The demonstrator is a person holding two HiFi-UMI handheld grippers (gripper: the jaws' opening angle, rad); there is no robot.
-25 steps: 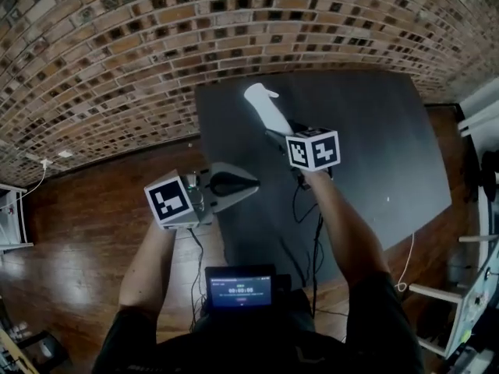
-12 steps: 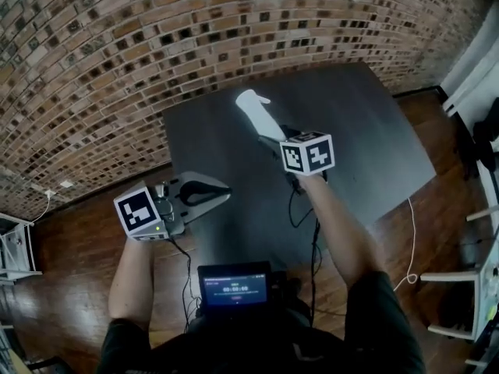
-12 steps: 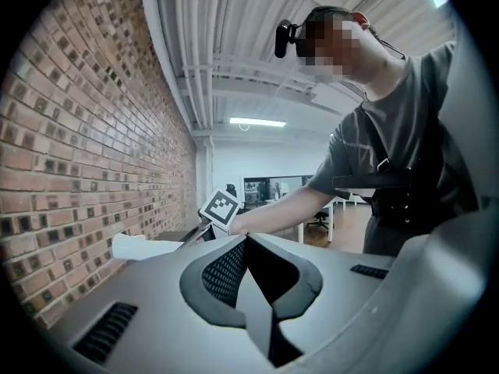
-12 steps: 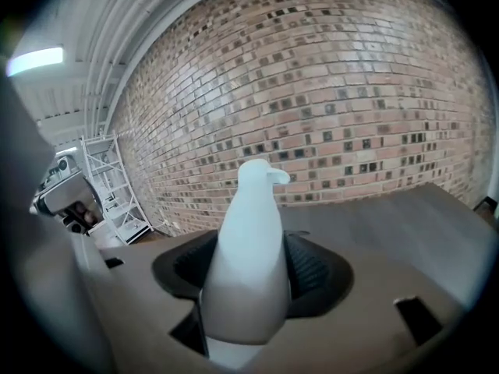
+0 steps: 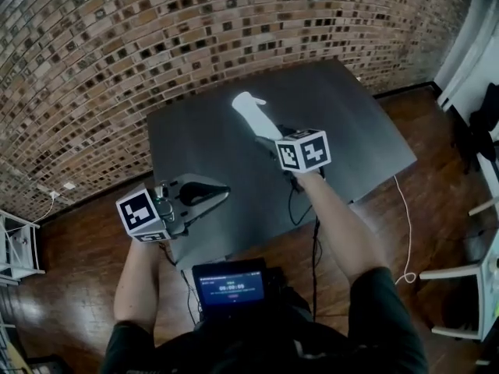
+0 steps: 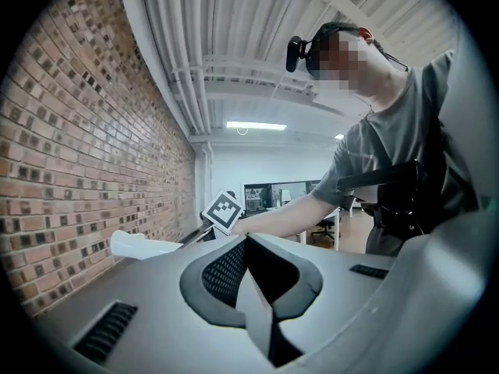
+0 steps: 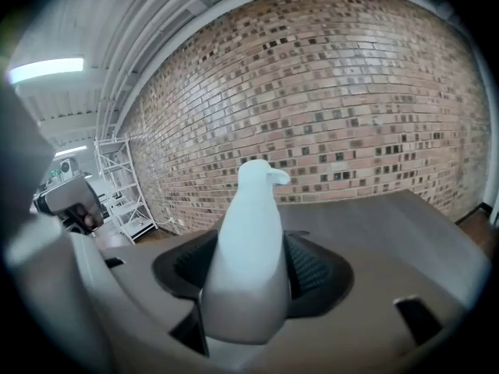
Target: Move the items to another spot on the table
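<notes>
Left gripper (image 5: 221,192) has drawn back to the table's near-left corner, jaws closed, empty. White plastic long-necked bottle (image 7: 248,255) stays clamped in right gripper (image 5: 267,137), tilted over matte black table (image 5: 351,123), brick wall (image 5: 93,68) behind.

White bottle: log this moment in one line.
right hand-held gripper: shut on white bottle | position: over table | left hand-held gripper: shut, empty

bottle (image 5: 251,113): between the right gripper (image 5: 267,136) jaws, over the table (image 5: 359,123), far-left part
left gripper (image 5: 221,191): at the table's near-left edge, left of and nearer than the right gripper
brick wall (image 5: 117,45): beyond the table's far edge
</notes>
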